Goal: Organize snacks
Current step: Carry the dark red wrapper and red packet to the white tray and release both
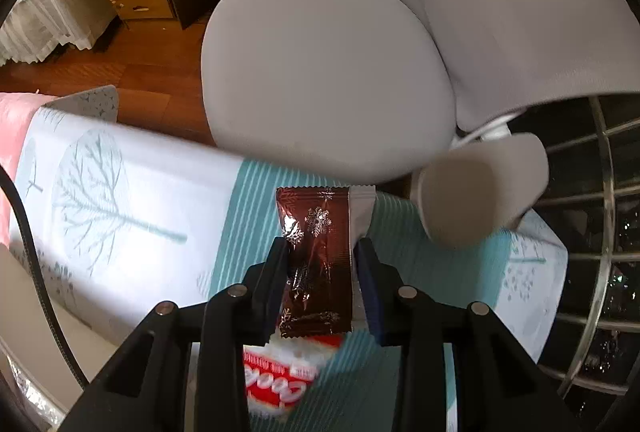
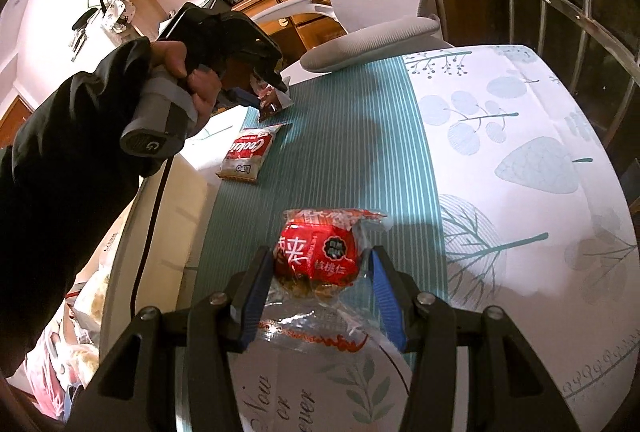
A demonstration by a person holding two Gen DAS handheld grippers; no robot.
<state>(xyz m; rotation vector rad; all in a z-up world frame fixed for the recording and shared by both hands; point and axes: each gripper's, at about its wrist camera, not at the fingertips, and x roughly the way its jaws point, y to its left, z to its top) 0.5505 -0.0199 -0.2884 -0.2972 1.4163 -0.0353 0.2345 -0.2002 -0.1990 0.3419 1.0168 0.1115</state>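
**Two grippers, two snack packets over the striped tabletop**

The left gripper point(image 1: 322, 252) pinches a glossy brown foil packet point(image 1: 316, 264) printed with silver snowflakes, its jaws pressing the packet's sides. Just beneath the brown packet lies a white-and-red cookie pack point(image 2: 248, 152) reading "Cookies" and "LiPO", flat on the teal-striped tabletop point(image 2: 340, 152). The right gripper point(image 2: 320, 268) clamps a red packet with white Chinese characters point(image 2: 316, 252) and a clear crinkled wrapper, nearer the camera than the cookie pack.
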